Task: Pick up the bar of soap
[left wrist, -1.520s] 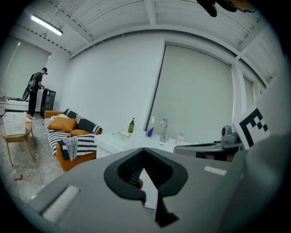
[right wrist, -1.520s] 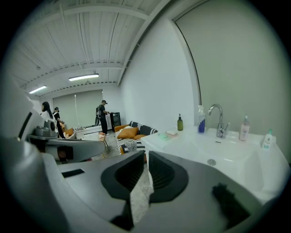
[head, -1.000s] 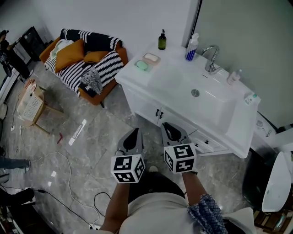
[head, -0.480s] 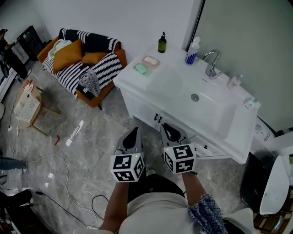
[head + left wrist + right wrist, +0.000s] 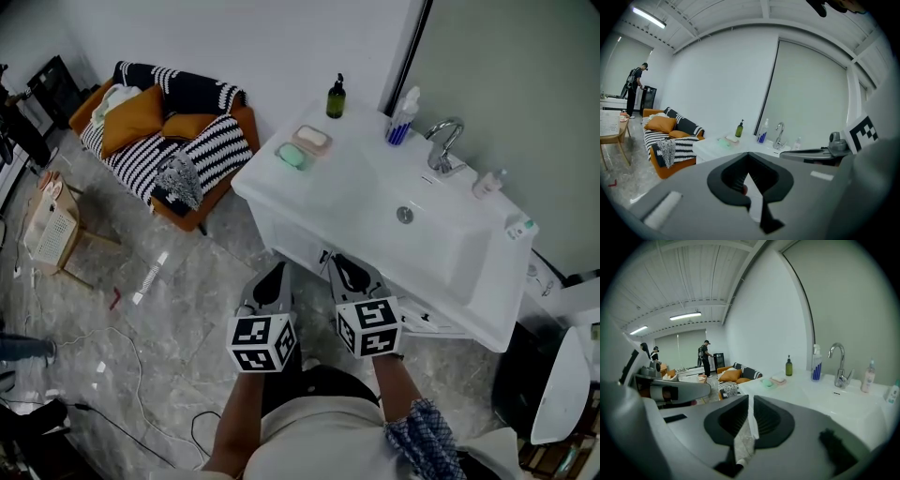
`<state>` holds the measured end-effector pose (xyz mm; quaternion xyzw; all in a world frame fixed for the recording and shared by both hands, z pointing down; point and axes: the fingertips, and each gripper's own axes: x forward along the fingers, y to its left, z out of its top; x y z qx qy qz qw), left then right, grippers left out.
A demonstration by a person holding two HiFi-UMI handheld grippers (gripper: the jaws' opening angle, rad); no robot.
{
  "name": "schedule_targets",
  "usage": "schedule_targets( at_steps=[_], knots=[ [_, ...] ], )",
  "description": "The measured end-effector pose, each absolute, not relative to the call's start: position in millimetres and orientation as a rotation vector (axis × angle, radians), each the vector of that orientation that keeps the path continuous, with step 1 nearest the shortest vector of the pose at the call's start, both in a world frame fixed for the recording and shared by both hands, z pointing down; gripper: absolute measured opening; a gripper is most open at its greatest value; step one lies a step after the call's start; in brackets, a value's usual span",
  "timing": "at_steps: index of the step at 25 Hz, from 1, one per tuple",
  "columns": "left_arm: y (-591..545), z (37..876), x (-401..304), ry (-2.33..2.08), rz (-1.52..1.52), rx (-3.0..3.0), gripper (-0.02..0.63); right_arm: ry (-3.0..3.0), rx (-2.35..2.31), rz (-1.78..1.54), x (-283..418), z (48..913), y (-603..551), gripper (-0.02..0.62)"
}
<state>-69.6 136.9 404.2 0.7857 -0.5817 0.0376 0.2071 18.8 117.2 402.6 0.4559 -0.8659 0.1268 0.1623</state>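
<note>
green bar of soap [image 5: 292, 157] on counter [image 5: 356, 183], well beyond left gripper [image 5: 276, 274] and right gripper [image 5: 343, 264], jaws together

A dark green pump bottle [image 5: 336, 97] stands at the white vanity's [image 5: 352, 178] back-left corner; a striped orange sofa [image 5: 169, 141] sits left of the vanity.

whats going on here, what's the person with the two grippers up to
A person stands at a white vanity with a gripper in each hand. The left gripper and the right gripper both have their jaws together and hold nothing, low in front of the cabinet. Two soaps lie untouched at the counter's left end: a green bar and a pale bar in a pink dish.
</note>
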Motion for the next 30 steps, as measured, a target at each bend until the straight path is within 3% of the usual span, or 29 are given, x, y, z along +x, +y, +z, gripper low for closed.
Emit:
schedule_targets(
  at_steps=[30],
  knots=[
    [-44.1, 419.0, -154.4, -1.482, 0.186, 2.231, 0.006, -2.355, 1.383, 0.429, -63.8, 409.8, -52.7, 0.037]
  ],
)
